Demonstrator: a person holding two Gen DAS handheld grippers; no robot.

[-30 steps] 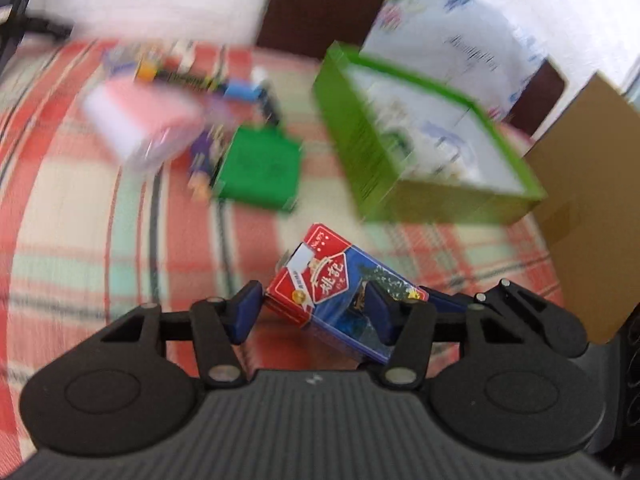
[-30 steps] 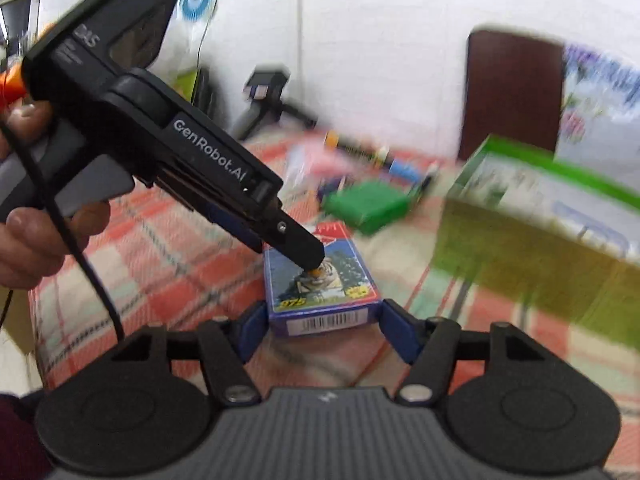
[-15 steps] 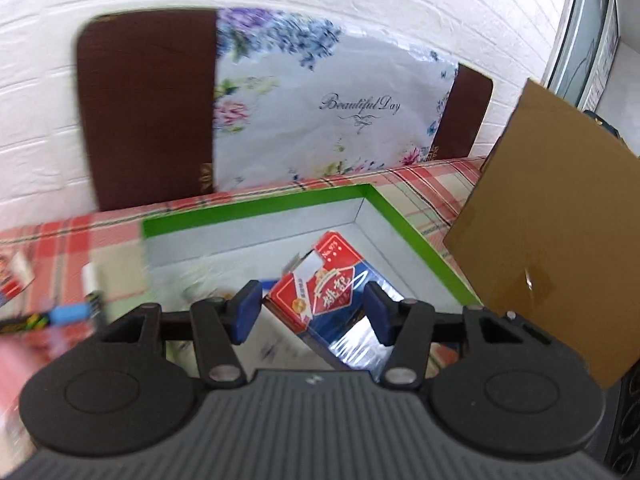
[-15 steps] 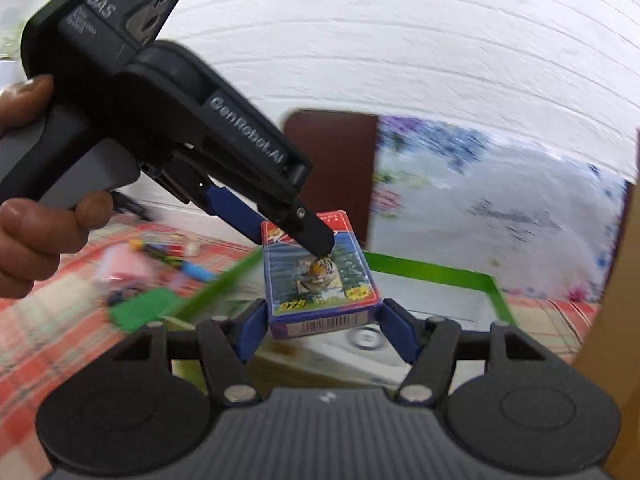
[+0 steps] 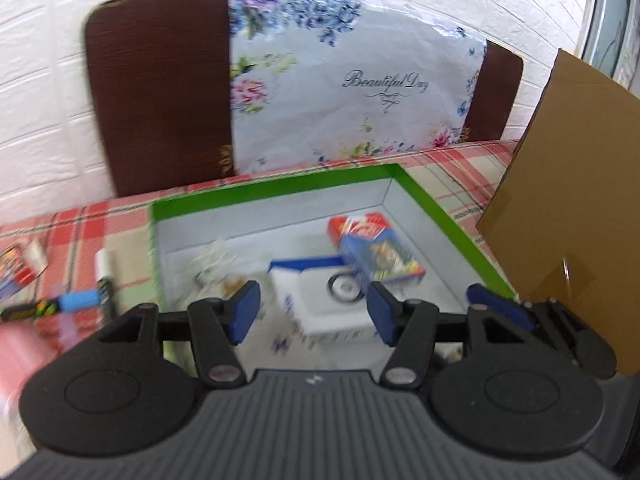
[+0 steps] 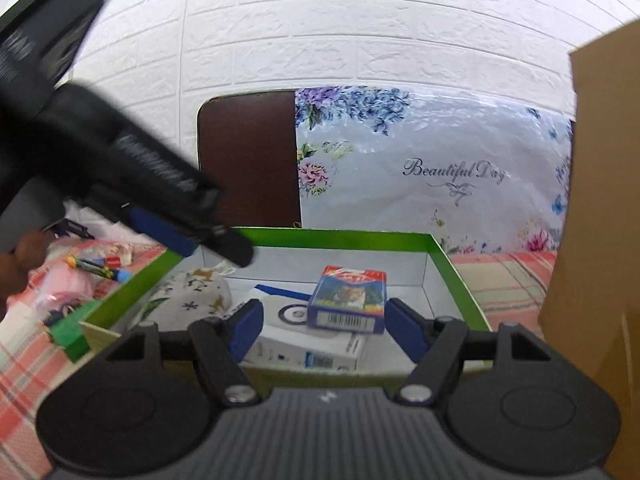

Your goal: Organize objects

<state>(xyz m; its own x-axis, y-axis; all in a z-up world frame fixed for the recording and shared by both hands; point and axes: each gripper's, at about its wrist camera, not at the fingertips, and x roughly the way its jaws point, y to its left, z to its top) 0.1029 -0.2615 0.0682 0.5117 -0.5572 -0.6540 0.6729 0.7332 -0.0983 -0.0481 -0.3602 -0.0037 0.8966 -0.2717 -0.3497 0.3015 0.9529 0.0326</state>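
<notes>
While both grippers, left (image 5: 312,312) & right (image 6: 324,328), spread empty, card pack (image 6: 347,306) lies in green box (image 6: 460,272); pens (image 6: 100,268) etc. remain outside.

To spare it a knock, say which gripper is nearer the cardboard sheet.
Right. The right gripper is just beside the cardboard sheet; the left gripper is farther left. Both jaws are opening, empty.

Both wrist views look down into the green box (image 5: 440,216).
</notes>
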